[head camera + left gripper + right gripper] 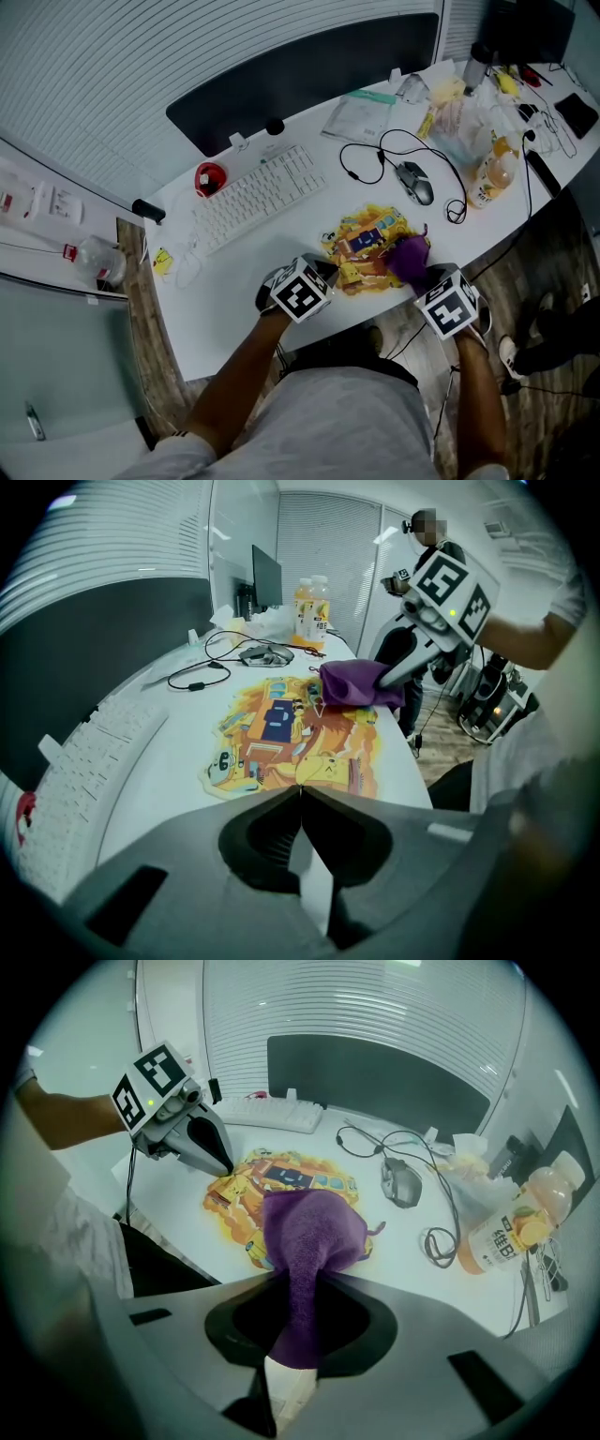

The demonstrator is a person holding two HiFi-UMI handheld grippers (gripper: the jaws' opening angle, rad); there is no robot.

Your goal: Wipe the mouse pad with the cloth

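A yellow and orange cartoon mouse pad (366, 246) (281, 733) (291, 1174) lies flat near the front edge of the white desk (234, 281). A purple cloth (409, 258) (356, 684) (309, 1232) rests on the pad's right end. My right gripper (422, 278) (298, 1274) is shut on the cloth, which bunches up between its jaws. My left gripper (330, 269) (300, 787) (228, 1171) is shut, and its tips touch the pad's left edge. Whether it pinches that edge cannot be told.
A white keyboard (258, 195) lies behind the pad to the left. A grey mouse (415, 182) with a looped black cable sits behind it to the right. An orange drink bottle (489, 178) and clutter stand at the far right. The desk's front edge runs just below both grippers.
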